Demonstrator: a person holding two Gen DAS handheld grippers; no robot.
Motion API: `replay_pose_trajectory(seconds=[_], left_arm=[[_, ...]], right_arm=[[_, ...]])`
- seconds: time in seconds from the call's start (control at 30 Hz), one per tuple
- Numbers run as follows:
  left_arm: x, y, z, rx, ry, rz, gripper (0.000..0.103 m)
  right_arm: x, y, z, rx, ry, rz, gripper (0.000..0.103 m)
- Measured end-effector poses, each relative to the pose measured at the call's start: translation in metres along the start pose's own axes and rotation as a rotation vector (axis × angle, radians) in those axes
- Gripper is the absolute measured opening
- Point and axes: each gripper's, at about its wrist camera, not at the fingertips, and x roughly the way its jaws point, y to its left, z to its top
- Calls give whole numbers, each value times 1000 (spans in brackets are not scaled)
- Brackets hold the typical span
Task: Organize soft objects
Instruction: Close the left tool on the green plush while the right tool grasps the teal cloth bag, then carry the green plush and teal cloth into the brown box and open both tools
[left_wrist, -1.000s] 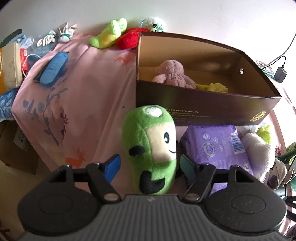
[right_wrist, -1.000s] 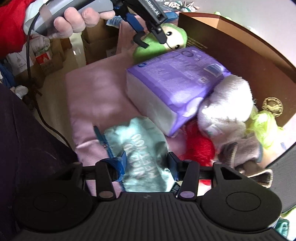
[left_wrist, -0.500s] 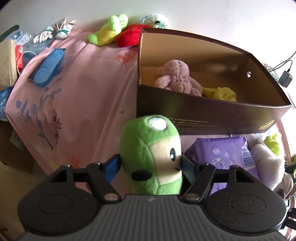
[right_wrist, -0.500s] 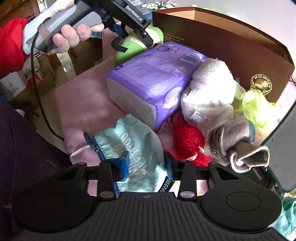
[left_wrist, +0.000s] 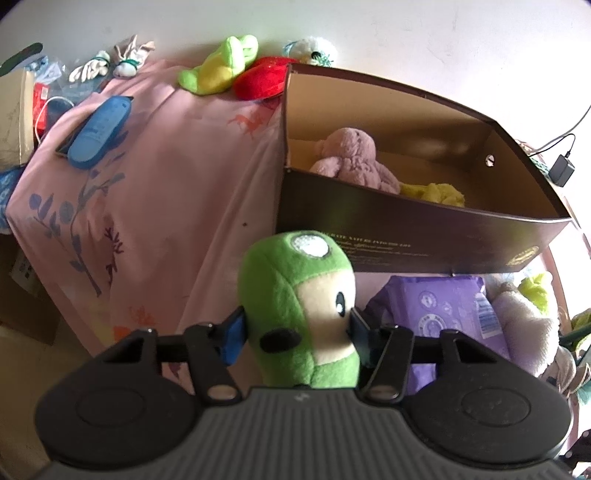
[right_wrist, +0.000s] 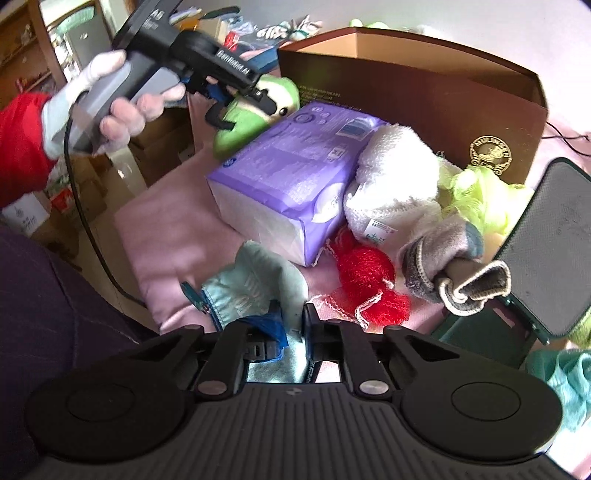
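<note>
My left gripper (left_wrist: 297, 326) is shut on a green plush toy (left_wrist: 299, 306) with a cream face, held above the pink cloth in front of the brown cardboard box (left_wrist: 406, 236). The box holds a pink plush (left_wrist: 354, 158) and a yellow cloth (left_wrist: 436, 192). The toy also shows in the right wrist view (right_wrist: 258, 110), with the left gripper (right_wrist: 240, 96) around it. My right gripper (right_wrist: 293, 325) is shut on a light teal pouch (right_wrist: 258, 280) at the near edge of the pink cloth.
A purple tissue pack (right_wrist: 295, 173), white towel (right_wrist: 399, 177), red yarn (right_wrist: 369, 280), grey sock (right_wrist: 443, 258) and yellow-green pouf (right_wrist: 480, 195) lie before the box. A green-yellow plush (left_wrist: 218, 66), red plush (left_wrist: 262, 81) and blue case (left_wrist: 99, 129) lie further back.
My left gripper has lifted the green plush and closed tighter on it. My right gripper has closed on the teal pouch, bunching it up.
</note>
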Motion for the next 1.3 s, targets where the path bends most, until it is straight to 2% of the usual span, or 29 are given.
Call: replay_pose_trajectory(seconds=[0.4,0.47,0.63,0.73,0.9,1.0,1.17,1.3], left_arm=[[-49,-4,-5,35,-82,-62,56],[-59,-7,-4,49,-105,-73,56],[-75,-14,1,65,-144,-109,56],[-83,-18,1,71,-159,-130,56],[-90,-20,-1,70,-169,-134,56],[-93,-18,-1,63,-174,-130,56],[-94,-19,-2,63,-170,-123,56],[-93,-20,-3,62,-164,-127,56]], right_arm=[[-39,-17,12,130,-113,-20,0],[-38,-17,12,120,-121,-39,0],[-22,-17,6,142,-69,-13,1],[-16,-20,2,166,-61,-37,3],[-1,-34,-12,236,10,11,6],[-2,-38,-20,295,5,89,9],[1,-20,-14,205,4,169,12],[8,-4,-7,75,44,185,15]])
